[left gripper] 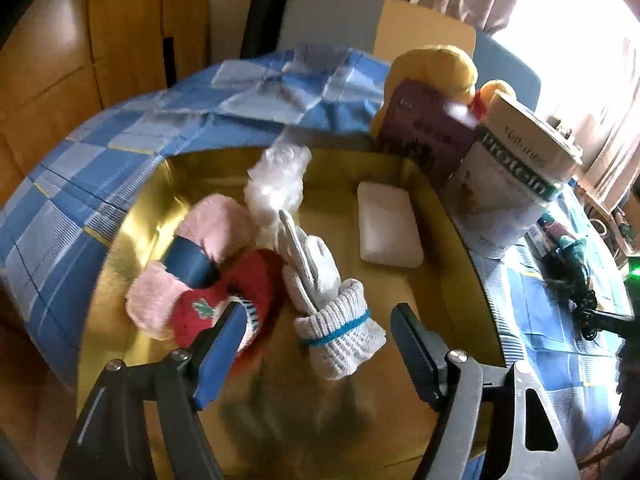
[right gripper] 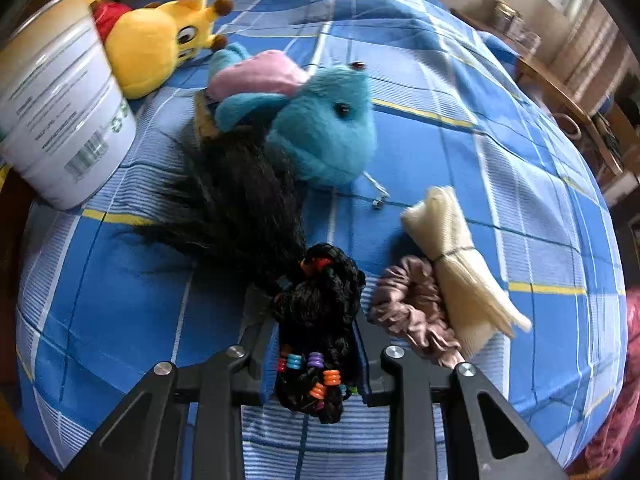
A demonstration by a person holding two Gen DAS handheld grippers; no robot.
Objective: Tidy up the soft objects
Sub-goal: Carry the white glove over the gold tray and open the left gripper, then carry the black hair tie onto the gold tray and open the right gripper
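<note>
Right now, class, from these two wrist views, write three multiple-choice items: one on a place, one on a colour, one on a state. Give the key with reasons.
1. Where does the white foam block lie?
A. inside the gold tray
B. on the checked cloth
C. on top of the tin

2. What colour is the band around the rolled white glove?
A. red
B. teal
C. yellow

3. How does the right gripper stand?
A. open and empty
B. shut on the cream bundle
C. shut on the black hair bundle

Key:
1. A, the block rests on the tray's floor near its right wall.
2. B, a teal band circles the glove's cuff.
3. C, both fingers press the sides of the beaded black hair, while the left gripper is open over the tray.
</note>
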